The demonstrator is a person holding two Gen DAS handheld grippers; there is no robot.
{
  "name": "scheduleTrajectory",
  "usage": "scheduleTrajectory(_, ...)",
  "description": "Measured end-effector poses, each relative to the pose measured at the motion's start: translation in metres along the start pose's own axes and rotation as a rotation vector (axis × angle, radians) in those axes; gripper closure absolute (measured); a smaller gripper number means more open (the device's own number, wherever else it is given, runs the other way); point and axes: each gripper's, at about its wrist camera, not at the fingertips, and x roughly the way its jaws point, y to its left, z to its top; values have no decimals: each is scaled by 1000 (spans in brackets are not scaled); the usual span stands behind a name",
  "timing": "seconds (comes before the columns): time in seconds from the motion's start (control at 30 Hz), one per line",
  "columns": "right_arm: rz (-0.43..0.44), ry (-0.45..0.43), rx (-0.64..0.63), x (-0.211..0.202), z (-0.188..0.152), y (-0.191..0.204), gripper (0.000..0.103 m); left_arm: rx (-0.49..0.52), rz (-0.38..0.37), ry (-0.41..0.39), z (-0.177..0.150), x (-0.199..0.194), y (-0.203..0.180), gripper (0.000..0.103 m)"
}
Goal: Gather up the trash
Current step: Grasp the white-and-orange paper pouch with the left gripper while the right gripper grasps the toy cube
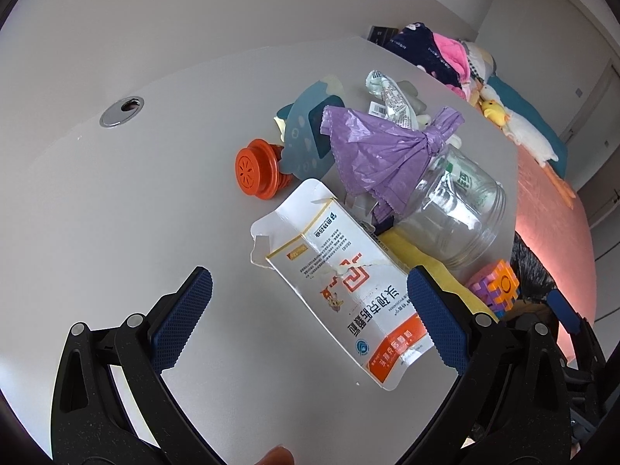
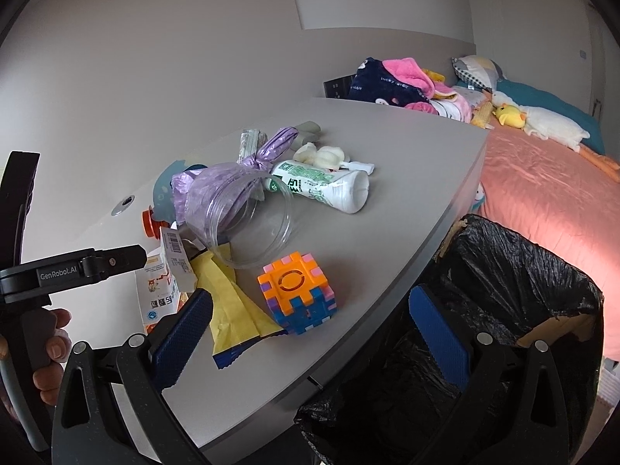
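- We see the left gripper point(image 1: 310, 312) with its jaws spread wide and nothing between the blue pads; it hangs low over the table point(image 1: 116, 201), and the near end of a flattened carton point(image 1: 348, 283) lies in the gap, close to the right pad. We cannot tell whether that pad touches it.
- The right gripper point(image 2: 310, 333) is likewise wide open and empty, straddling the near table edge, with one pad over the table and the other over the bin point(image 2: 503, 310).
- The bin, lined with a black bag, stands just beside the table's right edge and is open at the top.
- The carton is white with orange print, torn and creased, lying flat on the table.
- Just beyond it lie an orange cap point(image 1: 257, 172), a knotted purple bag point(image 1: 383, 151) and a clear jar point(image 1: 461, 213) on its side.
- A yellow wrapper point(image 2: 232, 302) lies under the jar mouth; a coloured block cube point(image 2: 296, 294) sits next to it.
- A white bottle point(image 2: 329, 186) lies on its side further back.
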Motion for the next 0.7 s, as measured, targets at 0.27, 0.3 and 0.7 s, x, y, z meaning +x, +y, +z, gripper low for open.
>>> scheduleTrajectory(0.27, 12, 24, 4, 20, 4, -5, 7, -38, 66, 43, 11, 23, -2, 6)
scheduleTrajectory(0.3, 12, 31, 4, 23, 3, -6, 8, -40, 69, 47, 11, 24, -2, 6)
scheduleTrajectory(0.7, 22, 74, -31, 47, -4, -3, 53, -51, 106, 59, 10, 36, -5, 14)
